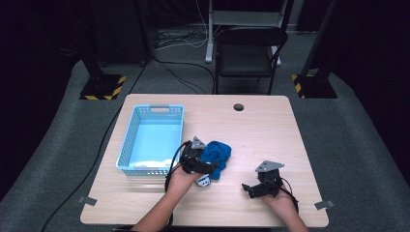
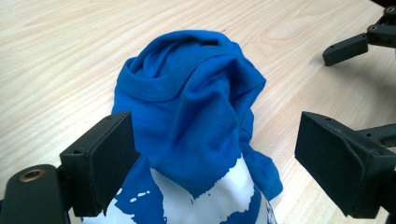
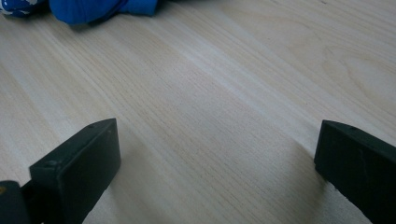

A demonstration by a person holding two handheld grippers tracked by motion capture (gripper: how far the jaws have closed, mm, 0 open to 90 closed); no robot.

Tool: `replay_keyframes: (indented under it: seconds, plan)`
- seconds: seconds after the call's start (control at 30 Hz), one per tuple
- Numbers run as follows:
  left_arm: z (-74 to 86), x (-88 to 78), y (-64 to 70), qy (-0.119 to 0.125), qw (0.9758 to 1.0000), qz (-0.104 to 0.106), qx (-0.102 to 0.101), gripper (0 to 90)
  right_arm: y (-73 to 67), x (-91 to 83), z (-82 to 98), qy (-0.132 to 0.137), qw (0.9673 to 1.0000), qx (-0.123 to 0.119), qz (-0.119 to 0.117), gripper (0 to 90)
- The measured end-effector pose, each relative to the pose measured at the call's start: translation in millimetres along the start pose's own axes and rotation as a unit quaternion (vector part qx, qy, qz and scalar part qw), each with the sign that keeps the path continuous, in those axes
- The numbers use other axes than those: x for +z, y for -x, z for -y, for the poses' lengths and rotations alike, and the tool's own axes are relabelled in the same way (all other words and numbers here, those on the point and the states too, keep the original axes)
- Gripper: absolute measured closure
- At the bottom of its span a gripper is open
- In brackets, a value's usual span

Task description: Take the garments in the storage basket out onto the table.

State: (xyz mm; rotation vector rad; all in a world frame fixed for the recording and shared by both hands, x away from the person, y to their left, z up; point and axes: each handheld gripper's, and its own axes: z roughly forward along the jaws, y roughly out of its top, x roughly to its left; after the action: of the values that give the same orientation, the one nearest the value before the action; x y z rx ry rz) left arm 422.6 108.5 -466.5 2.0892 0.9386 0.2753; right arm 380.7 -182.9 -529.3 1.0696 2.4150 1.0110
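Left claw (image 2: 212,154): jaws wide, set either side of the crumpled blue T-shirt (image 2: 196,116). The left pad looks to brush the cloth; the right pad stands clear of it. No grip. The T-shirt, with a white print, lies bunched on the worktop (image 1: 261,130), just right of the light blue basket (image 1: 126,145).

Right claw (image 3: 217,158): jaws wide, holding nothing, over bare wood, well apart from the T-shirt.

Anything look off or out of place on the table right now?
Only the blue shirt: it lies in a crumpled heap on the table, collar up and its white print bunched underneath, beside the light blue basket rather than in it. The left gripper straddles it with open jaws. Nothing looks spilled or damaged.
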Motion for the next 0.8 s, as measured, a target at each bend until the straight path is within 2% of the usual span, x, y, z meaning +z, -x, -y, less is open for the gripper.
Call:
replay_keyframes:
  seconds: [0.5,0.8]
  plan:
    - [0.9,-22.7,-4.9,0.019,0.9998,0.002,0.000,10.9,0.2,-0.1,0.1,0.000,1.0000,0.001,-0.001,0.0]
    - [3.5,-32.4,-7.6,0.027,0.9996,-0.007,0.000,10.6,0.1,-0.4,0.4,0.000,1.0000,-0.002,-0.001,0.0]
